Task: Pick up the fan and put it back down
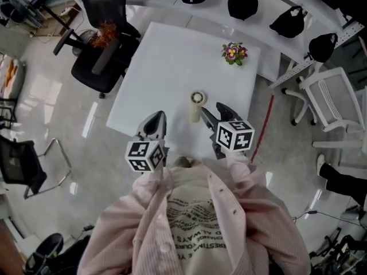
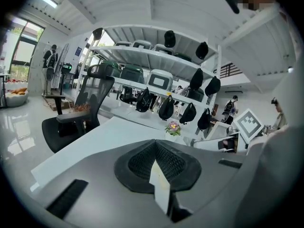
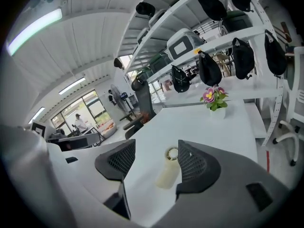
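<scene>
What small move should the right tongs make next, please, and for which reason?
Probably ease the right tongs forward and slightly down, until the fan sits between the jaws. The jaws stand open and hold nothing; the fan lies on the white table just ahead of them, not yet gripped.

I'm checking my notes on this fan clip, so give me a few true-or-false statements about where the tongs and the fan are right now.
1. The right tongs are open. True.
2. The fan is lifted off the table. False: it rests on the table, just ahead of the open right tongs and not gripped.
3. The left tongs are open. False: they are shut, with nothing between them.
4. A flower pot stands on the table beyond the fan. True.
</scene>
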